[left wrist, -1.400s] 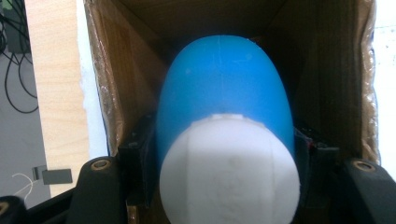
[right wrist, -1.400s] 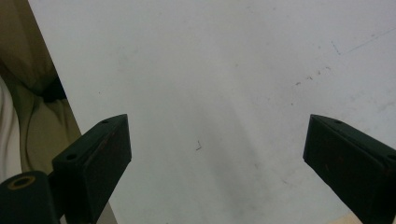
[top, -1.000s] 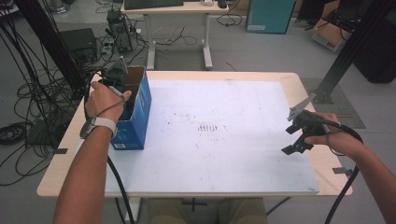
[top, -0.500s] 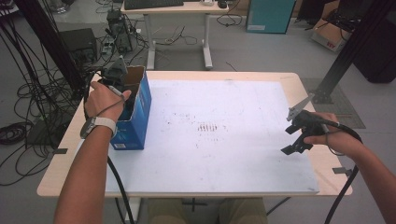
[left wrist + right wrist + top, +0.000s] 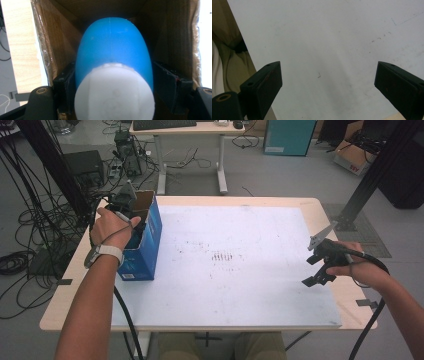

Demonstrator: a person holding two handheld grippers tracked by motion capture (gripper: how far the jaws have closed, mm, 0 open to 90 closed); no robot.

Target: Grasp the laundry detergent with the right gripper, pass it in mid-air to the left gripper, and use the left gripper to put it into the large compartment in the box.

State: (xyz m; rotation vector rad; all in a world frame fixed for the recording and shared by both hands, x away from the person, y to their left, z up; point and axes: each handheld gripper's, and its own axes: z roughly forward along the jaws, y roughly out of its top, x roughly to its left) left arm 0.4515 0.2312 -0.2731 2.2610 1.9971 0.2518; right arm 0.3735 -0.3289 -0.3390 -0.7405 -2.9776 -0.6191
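At the table's left edge in the high view, the left gripper (image 5: pixel 131 215) reaches into an open blue box (image 5: pixel 145 245). Its own view shows a smooth blue bottle (image 5: pixel 113 47) with a white cap (image 5: pixel 113 92) between jaws that have just been opening, apparently clear of its sides. The right gripper (image 5: pixel 328 82) hovers wide open and empty over the white mat (image 5: pixel 324 37).

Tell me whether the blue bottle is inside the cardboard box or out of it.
Inside. In the left gripper view the blue bottle has brown box walls around it, white cap toward the camera, between the left gripper jaws.
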